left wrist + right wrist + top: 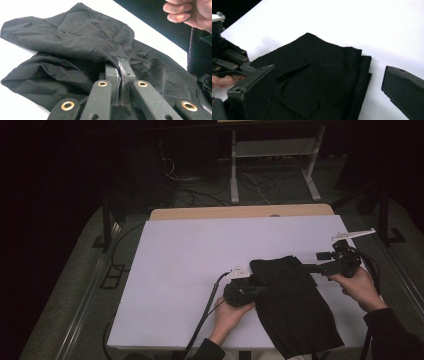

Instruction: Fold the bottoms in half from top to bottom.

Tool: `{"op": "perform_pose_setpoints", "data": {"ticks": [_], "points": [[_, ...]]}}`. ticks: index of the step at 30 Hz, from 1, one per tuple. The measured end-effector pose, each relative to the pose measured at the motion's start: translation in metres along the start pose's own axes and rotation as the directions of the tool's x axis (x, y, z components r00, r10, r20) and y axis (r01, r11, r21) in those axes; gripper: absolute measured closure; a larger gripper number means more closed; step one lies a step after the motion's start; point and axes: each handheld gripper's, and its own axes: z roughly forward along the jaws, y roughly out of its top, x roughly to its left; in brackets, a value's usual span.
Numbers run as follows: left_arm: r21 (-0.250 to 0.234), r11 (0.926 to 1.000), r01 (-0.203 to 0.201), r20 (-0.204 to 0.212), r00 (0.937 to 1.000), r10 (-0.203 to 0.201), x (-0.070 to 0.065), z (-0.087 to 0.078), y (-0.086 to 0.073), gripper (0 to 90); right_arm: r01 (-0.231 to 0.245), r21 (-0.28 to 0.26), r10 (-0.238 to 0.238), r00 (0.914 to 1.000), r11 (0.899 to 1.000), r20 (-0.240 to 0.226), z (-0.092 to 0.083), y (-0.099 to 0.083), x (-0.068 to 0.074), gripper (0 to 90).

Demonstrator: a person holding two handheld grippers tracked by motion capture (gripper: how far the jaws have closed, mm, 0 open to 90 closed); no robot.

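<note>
A black garment (295,305) lies folded on the white table (185,250), its near end hanging over the front edge. My left gripper (261,290) is at the garment's left edge, shut on a seamed fold of the cloth (105,46); the jaws (120,66) stand pressed together with fabric pinched at their tips. My right gripper (312,261) hovers at the garment's far right corner, open. In the right gripper view its jaws (329,70) stand wide apart above the garment (317,65), touching nothing, and the left gripper (229,62) is at the left.
The white surface stretches bare to the left and back of the garment. A wooden strip (240,211) runs along the far edge. Behind the table stand a white frame (234,170) and loose cables (200,195) on a dark floor. Black cables (205,315) trail from the grippers.
</note>
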Motion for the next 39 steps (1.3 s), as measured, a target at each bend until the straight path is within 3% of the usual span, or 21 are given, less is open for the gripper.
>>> {"op": "perform_pose_setpoints", "data": {"ticks": [24,39], "points": [[0.003,1.0,-0.005,-0.002,1.0,0.005,-0.001,0.0,-0.001,86.7,-0.053,0.027,0.052,0.998,0.998,0.036,0.017,0.039,-0.03,0.0],[0.003,1.0,-0.001,-0.004,1.0,0.001,-0.001,-0.001,-0.002,86.6,-0.127,0.108,0.125,0.9918,0.986,0.028,0.058,0.031,-0.054,1.4]]}}
